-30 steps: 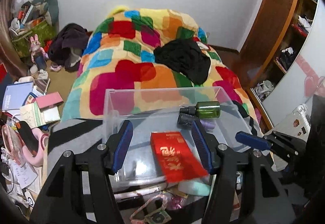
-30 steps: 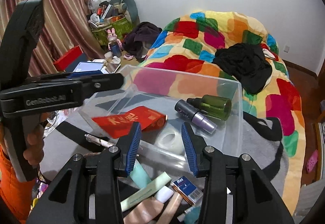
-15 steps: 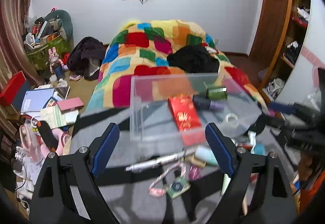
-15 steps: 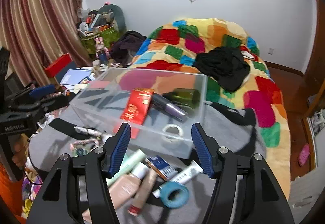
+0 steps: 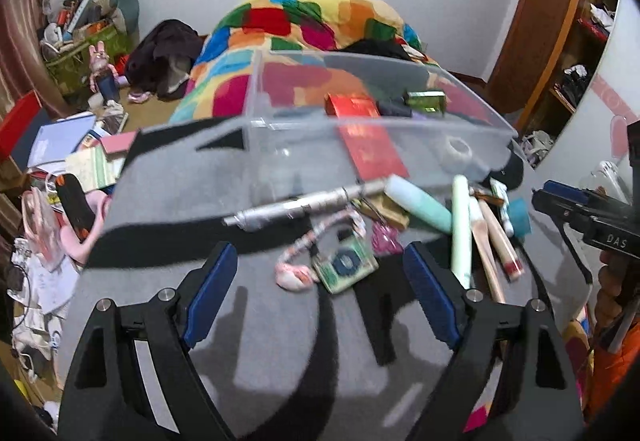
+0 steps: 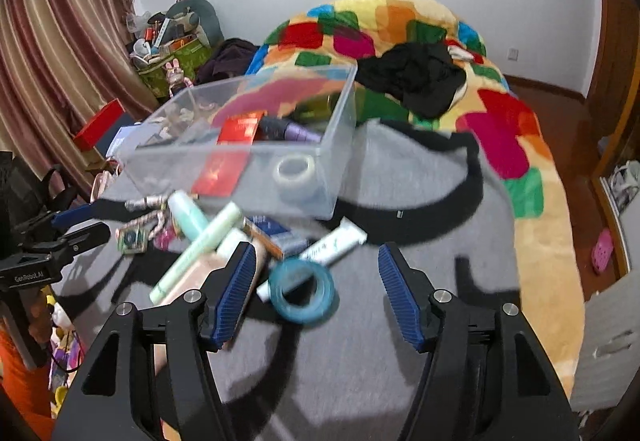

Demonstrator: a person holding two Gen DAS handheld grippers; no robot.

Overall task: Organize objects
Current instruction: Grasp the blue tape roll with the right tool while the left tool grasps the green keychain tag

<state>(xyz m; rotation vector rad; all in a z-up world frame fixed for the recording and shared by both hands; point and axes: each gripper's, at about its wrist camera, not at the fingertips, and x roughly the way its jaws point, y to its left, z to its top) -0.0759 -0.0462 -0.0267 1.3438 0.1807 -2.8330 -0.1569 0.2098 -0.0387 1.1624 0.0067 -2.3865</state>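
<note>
Hovering claws: left claw (image 5: 320, 277) and right claw (image 6: 316, 279) both gape wide, holding nothing.
Clear bin (image 6: 224, 157): on grey blanket (image 6: 400, 321), red packet (image 6: 236, 139) inside.
Blurred: teal tape roll (image 6: 302, 291), tubes beside it.

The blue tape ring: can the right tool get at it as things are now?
Probably yes. The blue tape ring lies flat on the grey cloth just ahead of the open right tool, with nothing on top of it.
</note>
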